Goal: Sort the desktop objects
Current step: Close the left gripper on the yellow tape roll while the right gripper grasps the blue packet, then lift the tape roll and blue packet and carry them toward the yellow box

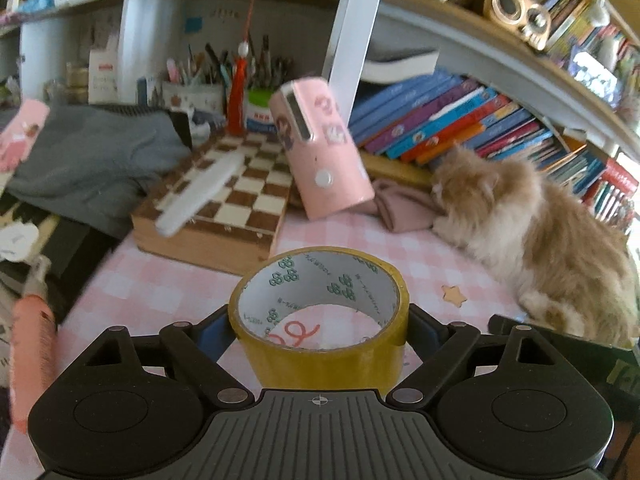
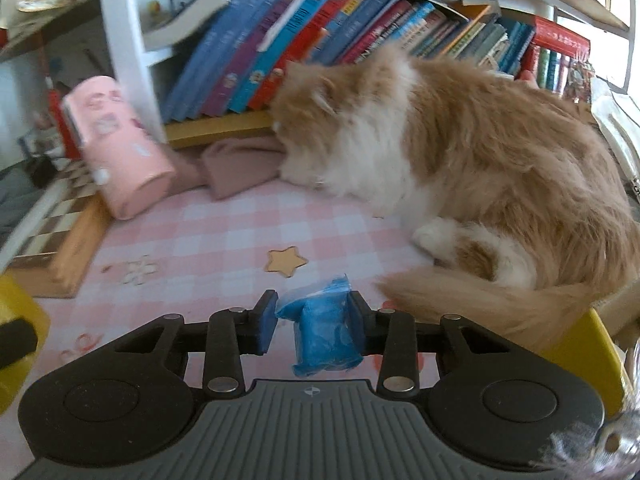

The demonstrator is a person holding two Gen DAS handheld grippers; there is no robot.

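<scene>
left gripper (image 1: 319,334) clamped on yellow tape roll (image 1: 320,320), jaws wide, roll upright at 6 o'clock over pink checked tablecloth (image 1: 160,280); right gripper (image 2: 314,320) pinching blue plastic-wrapped roll (image 2: 325,326), jaws narrow, 6 o'clock; pink cylinder case (image 1: 320,152) tilted at 12, chessboard box (image 1: 224,204) at 10, fluffy cat (image 2: 460,152) at 2

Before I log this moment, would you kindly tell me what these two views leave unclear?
- Left wrist view: pens in the pen holder are blurred; none can be told apart.
- Left wrist view: the tape roll hides the left gripper pads.
- Right wrist view: the cat has its face turned away.
- Right wrist view: the blue packet in the right gripper shows no readable label.
</scene>
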